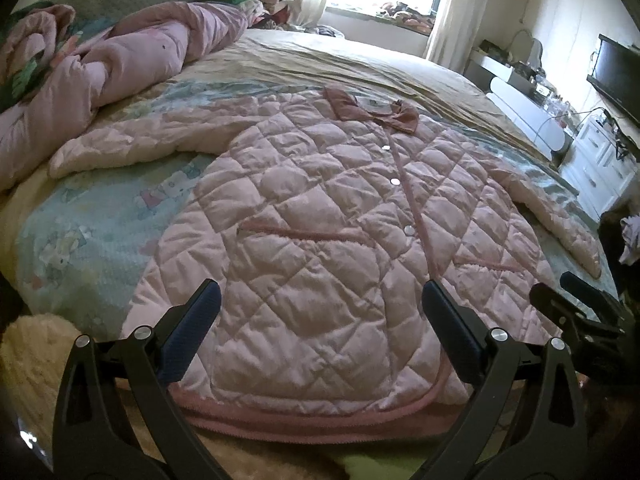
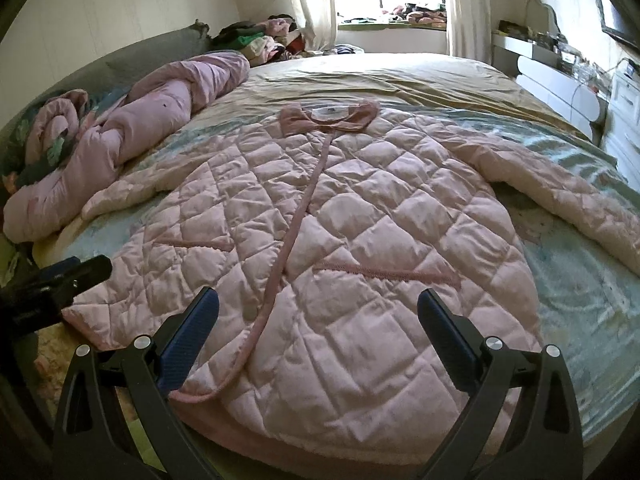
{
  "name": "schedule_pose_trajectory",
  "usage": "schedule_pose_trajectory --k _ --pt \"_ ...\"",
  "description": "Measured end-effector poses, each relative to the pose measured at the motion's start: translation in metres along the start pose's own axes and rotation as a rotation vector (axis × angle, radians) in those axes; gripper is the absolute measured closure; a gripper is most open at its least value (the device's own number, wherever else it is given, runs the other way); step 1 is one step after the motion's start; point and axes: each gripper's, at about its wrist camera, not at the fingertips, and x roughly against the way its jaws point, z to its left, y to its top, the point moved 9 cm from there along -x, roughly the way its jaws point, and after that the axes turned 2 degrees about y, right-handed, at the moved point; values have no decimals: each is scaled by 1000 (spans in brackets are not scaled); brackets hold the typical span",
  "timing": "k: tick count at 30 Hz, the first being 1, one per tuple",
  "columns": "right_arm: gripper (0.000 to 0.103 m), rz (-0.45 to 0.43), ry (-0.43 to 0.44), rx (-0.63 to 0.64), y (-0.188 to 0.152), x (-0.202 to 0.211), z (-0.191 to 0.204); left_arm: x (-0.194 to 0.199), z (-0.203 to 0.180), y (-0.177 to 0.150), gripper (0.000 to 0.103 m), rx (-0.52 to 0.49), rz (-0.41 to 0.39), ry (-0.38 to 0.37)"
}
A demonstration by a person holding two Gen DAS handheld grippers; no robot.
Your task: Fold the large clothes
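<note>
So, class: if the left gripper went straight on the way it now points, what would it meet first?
Probably the pink quilted coat spread on the bed: the left gripper hangs open over its hem end. How high the jaws sit above it is unclear.

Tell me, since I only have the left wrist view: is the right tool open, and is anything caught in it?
Observer: The right tool is open and empty. Its two fingers are spread above the lower front of the pink quilted jacket, with nothing between them.
Operator: My own tool finger hides the jacket's lower right side. How does it lie there?
Observer: That side edge lies spread out on the blue bed cover; I see no part of it turned back over the front.
</note>
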Motion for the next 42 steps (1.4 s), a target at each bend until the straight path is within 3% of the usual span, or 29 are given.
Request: schedule_pose_trajectory --k 9,21,31,42 --pt "4 -26 8 -2 32 -11 -3 -7 0 33 9 -4 -41 -7" --pt "4 -82 -54 -20 86 -29 -31 -30 12 75 9 54 -30 -49" --pt "4 -119 -67 -47 124 -44 -39 -58 9 96 9 22 -3 -44" --pt "4 -100 -46 -98 146 -63 -53 -74 -10 134 9 -26 -12 -40"
